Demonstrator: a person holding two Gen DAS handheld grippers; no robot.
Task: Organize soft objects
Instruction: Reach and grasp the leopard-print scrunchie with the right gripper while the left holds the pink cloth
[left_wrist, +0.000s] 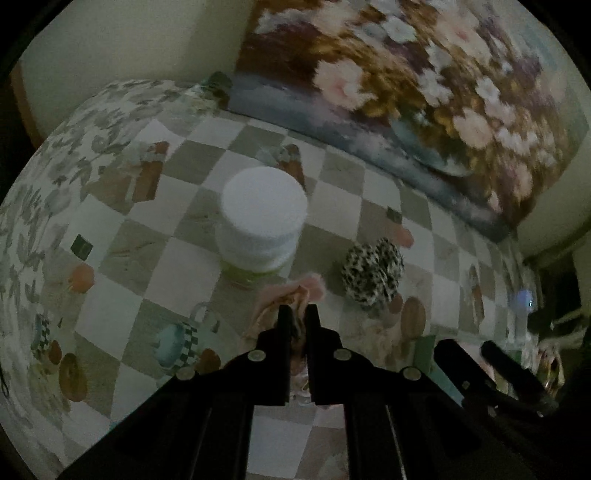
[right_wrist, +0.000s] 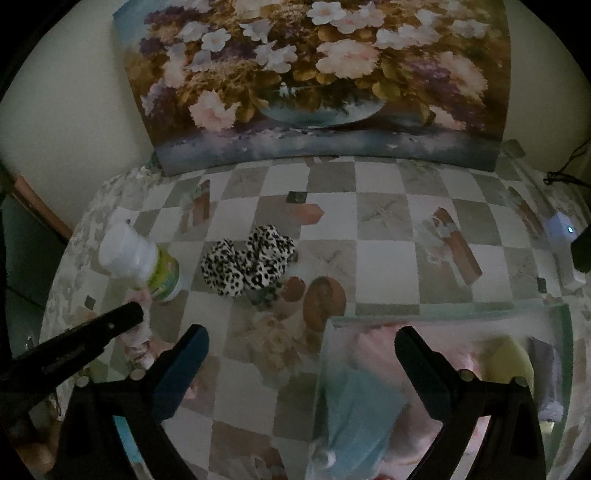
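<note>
My left gripper (left_wrist: 298, 313) is shut on a pink floral scrunchie (left_wrist: 291, 295), held just above the checked tablecloth; in the right wrist view it comes in from the left (right_wrist: 136, 314) with the pink fabric (right_wrist: 142, 332) between its fingers. A leopard-print scrunchie (left_wrist: 373, 273) lies on the cloth to its right, also in the right wrist view (right_wrist: 251, 266). My right gripper (right_wrist: 301, 339) is open and empty, its right finger over a clear glass box (right_wrist: 443, 312) holding pink, blue and yellow soft items.
A white-capped jar with a green label (left_wrist: 262, 218) stands just beyond the left gripper, also in the right wrist view (right_wrist: 147, 264). A flower painting (right_wrist: 317, 85) leans against the wall at the table's back edge. A small white device (right_wrist: 561, 229) sits far right.
</note>
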